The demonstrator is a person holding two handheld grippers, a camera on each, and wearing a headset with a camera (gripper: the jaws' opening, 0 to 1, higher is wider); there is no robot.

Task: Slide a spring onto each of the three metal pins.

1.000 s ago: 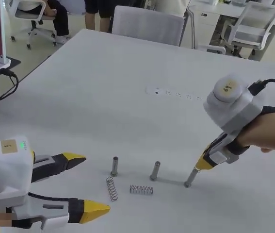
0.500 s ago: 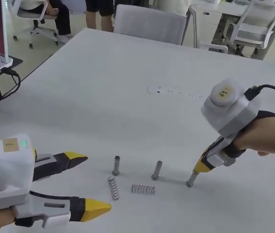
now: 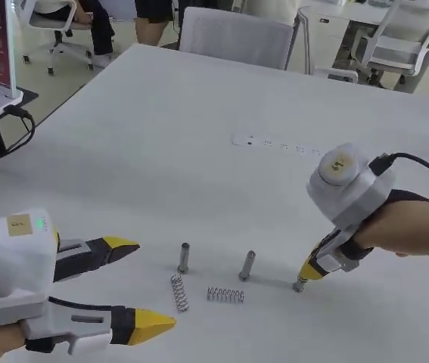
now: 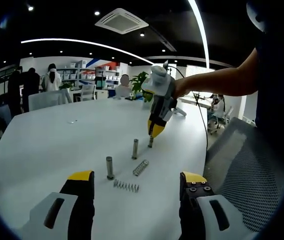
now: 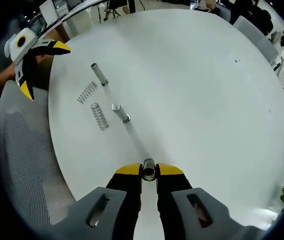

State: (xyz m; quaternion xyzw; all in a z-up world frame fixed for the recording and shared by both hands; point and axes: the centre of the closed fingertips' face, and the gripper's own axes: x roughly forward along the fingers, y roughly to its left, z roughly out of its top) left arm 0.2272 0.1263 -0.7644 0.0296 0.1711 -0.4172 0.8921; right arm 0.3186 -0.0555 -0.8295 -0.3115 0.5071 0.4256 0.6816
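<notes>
Head view: my left gripper (image 3: 150, 284) stands with jaws apart; two springs (image 3: 178, 292) lie on the table (image 3: 199, 151) beside two pins (image 3: 184, 258); the right gripper (image 3: 306, 272) meets the third pin (image 3: 299, 286); left gripper view: jaws wide apart; right gripper view: jaws clamp a spring (image 5: 149, 169).

We see even, bright overhead light on the white table (image 3: 199, 151) with only faint soft shadows, a ceiling light strip (image 4: 197, 25) glaring at one o'clock in the left gripper view, and both gripper views bowing at their edges.
</notes>
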